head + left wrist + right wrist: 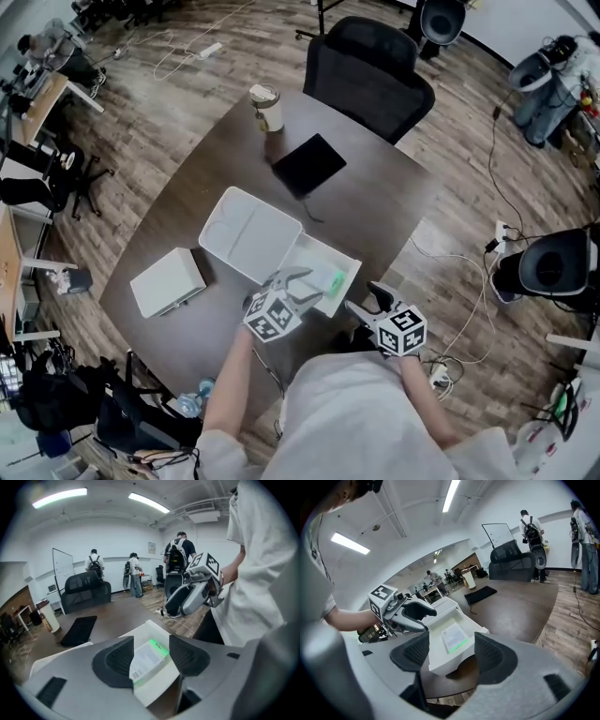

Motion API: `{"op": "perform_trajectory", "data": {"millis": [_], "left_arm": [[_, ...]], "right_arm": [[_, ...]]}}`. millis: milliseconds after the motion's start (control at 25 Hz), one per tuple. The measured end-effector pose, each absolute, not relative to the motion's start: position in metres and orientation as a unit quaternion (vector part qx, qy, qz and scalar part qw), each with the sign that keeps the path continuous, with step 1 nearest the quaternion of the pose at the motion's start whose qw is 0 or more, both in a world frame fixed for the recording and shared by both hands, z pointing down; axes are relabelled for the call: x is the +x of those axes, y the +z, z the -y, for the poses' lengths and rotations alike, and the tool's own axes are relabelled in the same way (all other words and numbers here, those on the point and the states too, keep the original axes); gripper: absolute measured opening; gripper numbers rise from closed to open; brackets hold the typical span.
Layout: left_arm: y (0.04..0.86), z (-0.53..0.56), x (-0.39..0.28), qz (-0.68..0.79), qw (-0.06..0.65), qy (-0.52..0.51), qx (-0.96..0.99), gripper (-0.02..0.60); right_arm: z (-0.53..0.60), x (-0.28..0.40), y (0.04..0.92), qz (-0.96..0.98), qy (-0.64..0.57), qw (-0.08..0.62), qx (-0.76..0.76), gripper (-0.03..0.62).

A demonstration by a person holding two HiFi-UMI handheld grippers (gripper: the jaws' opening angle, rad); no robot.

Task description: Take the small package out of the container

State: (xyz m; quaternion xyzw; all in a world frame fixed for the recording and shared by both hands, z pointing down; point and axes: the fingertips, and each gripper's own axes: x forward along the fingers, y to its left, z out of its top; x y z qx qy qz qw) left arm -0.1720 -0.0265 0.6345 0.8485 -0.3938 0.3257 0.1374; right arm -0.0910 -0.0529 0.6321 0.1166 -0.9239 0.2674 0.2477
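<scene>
On the dark table stands a white container (pixel 349 269) with its lid (pixel 246 232) swung open to the left. The small package (pixel 333 279), white with a green end, lies flat inside it. My left gripper (pixel 302 286) hangs over the container's near left rim. In the left gripper view its jaws (pixel 149 656) stand open, with the package (pixel 146 662) seen between the pads and below them. My right gripper (pixel 367 300) is open and holds nothing, just right of the container at the table's near edge. The right gripper view shows the container (pixel 440 660), the package (pixel 454 638) and the left gripper (pixel 417 613).
A white box (pixel 169 281) sits left of the container. A black pad (pixel 308 165) and a paper cup (pixel 266 106) lie farther back, with a black office chair (pixel 370 66) behind the table. Several people stand far off in the room (pixel 133 573).
</scene>
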Motion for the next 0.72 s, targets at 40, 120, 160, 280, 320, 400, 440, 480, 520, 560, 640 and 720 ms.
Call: {"op": "perform_trajectory", "data": {"millis": [40,120,160,280,320,400,440,480,520,560,640,720], "left_arm": [[0.638,0.027,-0.169,0.376,0.130,0.342,0.851,0.229],[0.647,0.029,-0.166,0.337,0.115,0.375,0.856,0.229],[0.651,0.028,-0.165,0.314,0.107,0.392,0.858,0.230],[0.659,0.029,-0.163,0.254,0.087,0.435,0.860,0.238],[0.661,0.031,-0.163,0.239,0.081,0.446,0.859,0.241],[0.666,0.036,-0.162,0.212,0.069,0.467,0.856,0.246],[0.669,0.038,-0.161,0.197,0.064,0.478,0.854,0.250],[0.673,0.038,-0.159,0.181,0.060,0.489,0.851,0.254],[0.678,0.038,-0.158,0.163,0.057,0.500,0.849,0.257],[0.683,0.037,-0.158,0.145,0.054,0.511,0.845,0.262],[0.695,0.035,-0.159,0.113,0.044,0.536,0.835,0.268],[0.707,0.034,-0.161,0.086,0.027,0.562,0.822,0.275]], "right_arm": [[0.055,-0.088,0.631,0.925,0.262,0.245,0.122,0.302],[0.059,-0.081,0.628,0.929,0.250,0.240,0.132,0.301],[0.059,-0.078,0.627,0.930,0.246,0.238,0.134,0.301],[0.057,-0.065,0.626,0.929,0.247,0.238,0.140,0.301],[0.058,-0.060,0.627,0.927,0.248,0.240,0.144,0.301],[0.061,-0.052,0.628,0.925,0.252,0.241,0.153,0.301],[0.062,-0.049,0.627,0.923,0.254,0.240,0.159,0.301],[0.064,-0.046,0.626,0.923,0.255,0.238,0.164,0.301],[0.065,-0.043,0.625,0.922,0.256,0.236,0.170,0.301],[0.067,-0.041,0.624,0.921,0.257,0.234,0.175,0.301],[0.069,-0.036,0.624,0.920,0.259,0.232,0.182,0.301],[0.070,-0.032,0.626,0.917,0.261,0.236,0.187,0.301]]}}
